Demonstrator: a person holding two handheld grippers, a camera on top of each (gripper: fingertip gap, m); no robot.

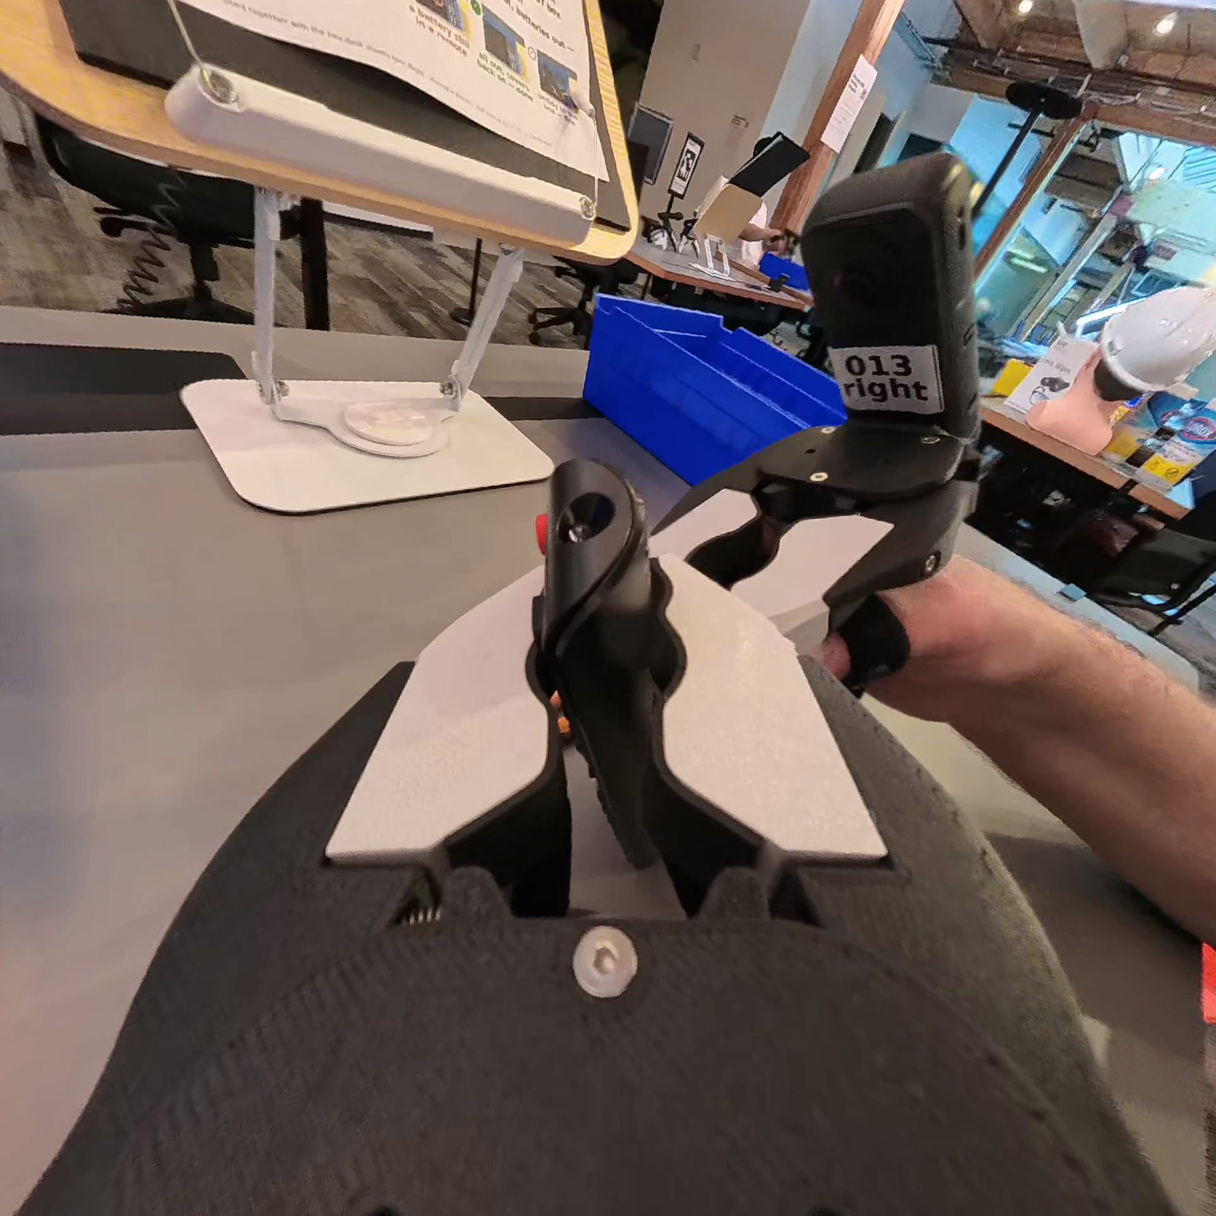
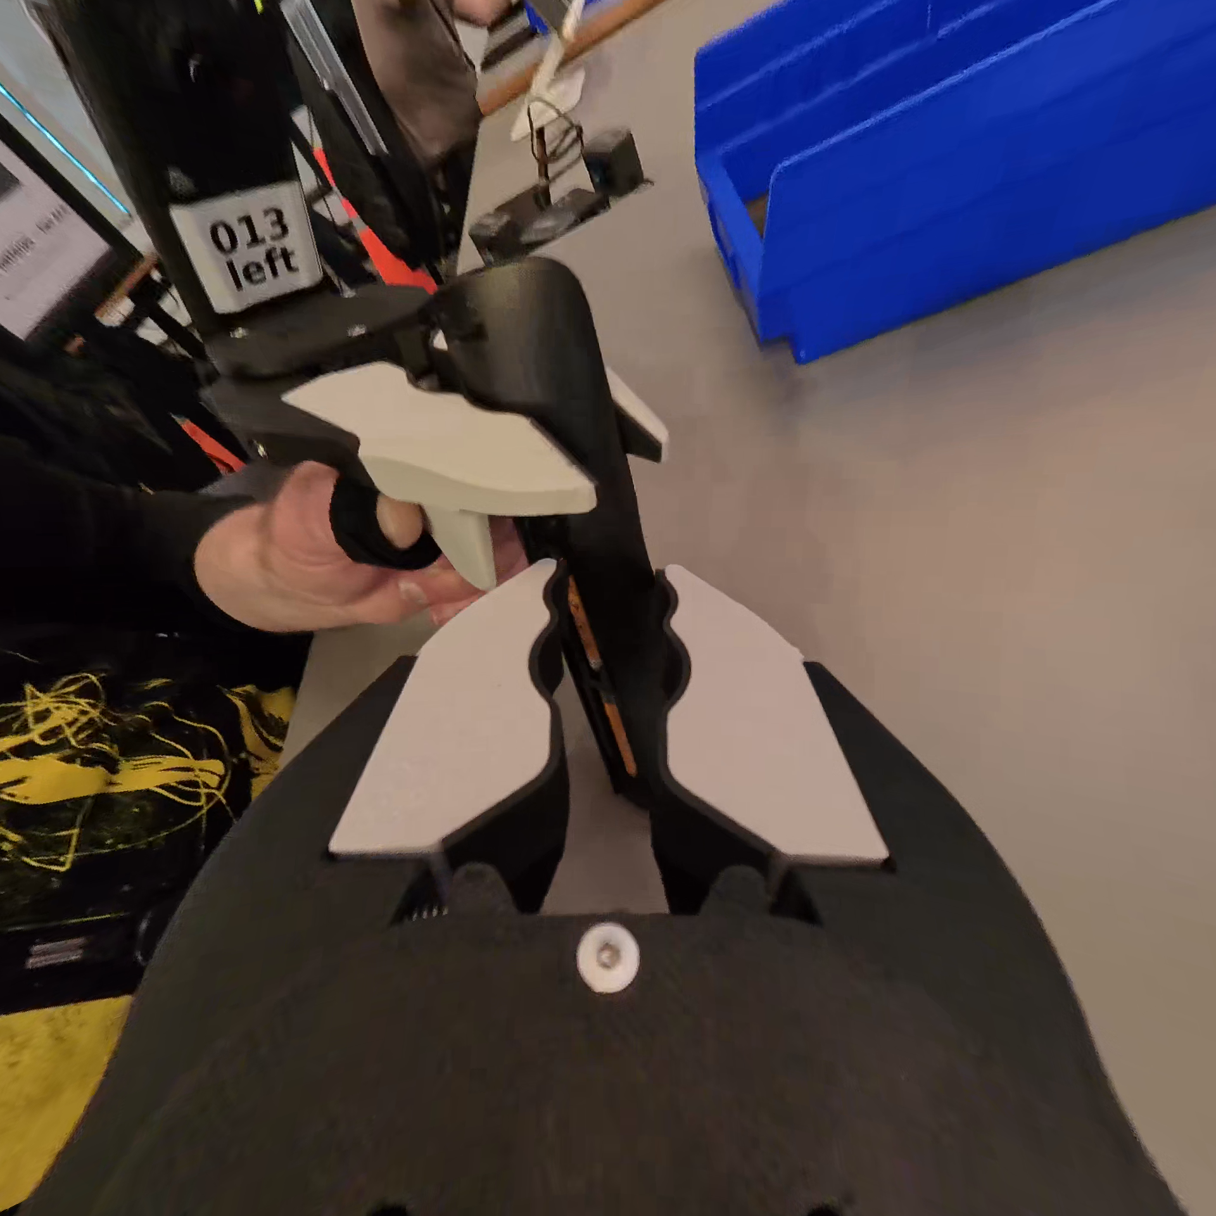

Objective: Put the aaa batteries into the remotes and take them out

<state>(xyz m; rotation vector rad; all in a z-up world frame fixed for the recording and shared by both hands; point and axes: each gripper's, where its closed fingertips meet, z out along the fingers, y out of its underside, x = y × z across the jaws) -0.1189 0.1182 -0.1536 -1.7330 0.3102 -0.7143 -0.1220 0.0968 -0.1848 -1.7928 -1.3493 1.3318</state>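
Black plastic fills the middle of both my views: the remote (image 1: 595, 632) stands nearly upright above the grey table (image 1: 164, 625), and I have it clamped from two sides; my left gripper (image 1: 605, 664) is closed around its body, the pale fingers (image 1: 474, 724) pressing in on either flank, with the red button and round lens at the remote's top poking out above them; my right gripper (image 2: 608, 658) is closed on the lower part of the same remote (image 2: 579, 500), and in the right wrist view its open back faces me, showing the copper-coloured batteries (image 2: 582, 625) lying end to end in the bay. In the right wrist view the left gripper (image 2: 487, 454) pinches the remote higher up, with a hand (image 2: 309, 559) wrapped on its handle; in the left wrist view the right gripper (image 1: 776, 533) comes in from the right. Beyond sit a blue bin (image 1: 697, 388) and a white document stand (image 1: 368, 434) carrying a printed sheet; whether the remote's lower end touches the table I cannot tell.
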